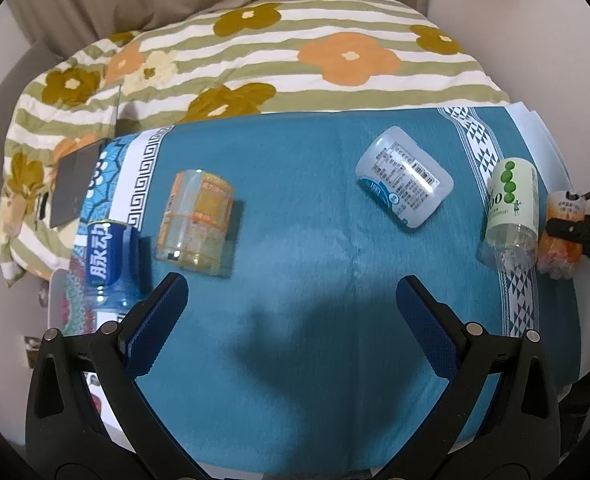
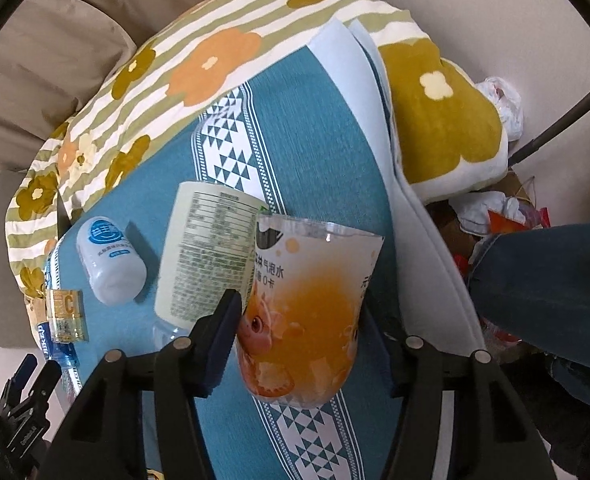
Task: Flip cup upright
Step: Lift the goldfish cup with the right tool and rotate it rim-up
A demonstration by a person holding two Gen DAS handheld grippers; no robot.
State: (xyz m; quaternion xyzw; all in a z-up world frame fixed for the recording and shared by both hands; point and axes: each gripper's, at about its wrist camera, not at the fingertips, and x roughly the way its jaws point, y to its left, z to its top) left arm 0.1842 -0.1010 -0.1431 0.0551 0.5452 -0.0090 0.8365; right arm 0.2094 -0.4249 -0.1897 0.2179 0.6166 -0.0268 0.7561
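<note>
Five cut-bottle cups: orange-fish (image 2: 307,320), green (image 1: 513,204), white (image 1: 405,178), amber (image 1: 195,222), blue (image 1: 109,256); one teal mat (image 1: 295,340)

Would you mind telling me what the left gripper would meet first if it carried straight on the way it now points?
Probably only the teal cloth: the left gripper is open, aimed between the orange-labelled cup and the white-labelled cup. Depth is uncertain.

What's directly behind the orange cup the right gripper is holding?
The green-labelled cup lies on the blue cloth just behind the orange cup held by the right gripper; whether they touch is hidden.
</note>
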